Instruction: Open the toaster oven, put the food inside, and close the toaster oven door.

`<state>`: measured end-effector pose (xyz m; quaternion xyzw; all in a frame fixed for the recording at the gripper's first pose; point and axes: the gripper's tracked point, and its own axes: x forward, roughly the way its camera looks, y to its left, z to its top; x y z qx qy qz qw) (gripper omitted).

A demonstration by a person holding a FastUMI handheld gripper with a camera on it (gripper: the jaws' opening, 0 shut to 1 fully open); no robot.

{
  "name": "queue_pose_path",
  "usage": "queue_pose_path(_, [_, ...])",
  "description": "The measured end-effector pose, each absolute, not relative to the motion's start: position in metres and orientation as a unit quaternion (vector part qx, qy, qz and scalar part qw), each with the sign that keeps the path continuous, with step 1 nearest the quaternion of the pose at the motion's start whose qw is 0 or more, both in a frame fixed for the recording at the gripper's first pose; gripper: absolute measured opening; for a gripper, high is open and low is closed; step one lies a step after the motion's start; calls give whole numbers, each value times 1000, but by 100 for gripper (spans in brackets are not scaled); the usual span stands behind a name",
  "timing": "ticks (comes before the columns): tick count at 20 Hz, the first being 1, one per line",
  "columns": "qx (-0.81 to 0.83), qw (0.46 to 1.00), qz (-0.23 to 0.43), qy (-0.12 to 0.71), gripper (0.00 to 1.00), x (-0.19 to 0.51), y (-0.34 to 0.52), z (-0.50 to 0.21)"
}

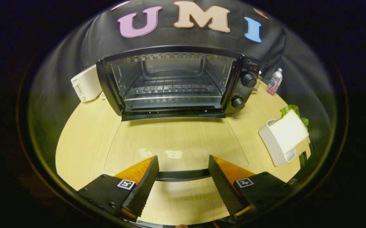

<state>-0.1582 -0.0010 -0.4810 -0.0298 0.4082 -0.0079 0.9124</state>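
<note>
Lying flat on the table, the toaster oven's glass door (176, 142) is fully down, its dark handle (183, 174) running between the fingers of the gripper (183, 177) at the bottom centre of the frame; the fingers are spread wide, and whether either touches the handle cannot be told. My judgement is that opening is done and fetching the food is the step in hand: back off the handle without dragging the door up, then swing toward the lower right. There the sandwich (289, 131), pale bread with green lettuce showing behind it, leans in a white holder (273, 148). Grip it across the bread's flat faces, lightly, since it looks soft. The toaster oven (176, 82), upper centre, shows a bare wire rack (170, 88) and two knobs (248, 80) at its right. A white toaster (86, 83) sits left of it, a bottle (274, 81) right.
</note>
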Motion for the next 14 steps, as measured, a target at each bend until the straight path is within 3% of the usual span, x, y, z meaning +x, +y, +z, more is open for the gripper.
queue_pose_path(5, [-37,916,-4,399,99,-151,-4,-473])
queue_pose_path(14, [22,958,-47,284,99,-99,-36,-389])
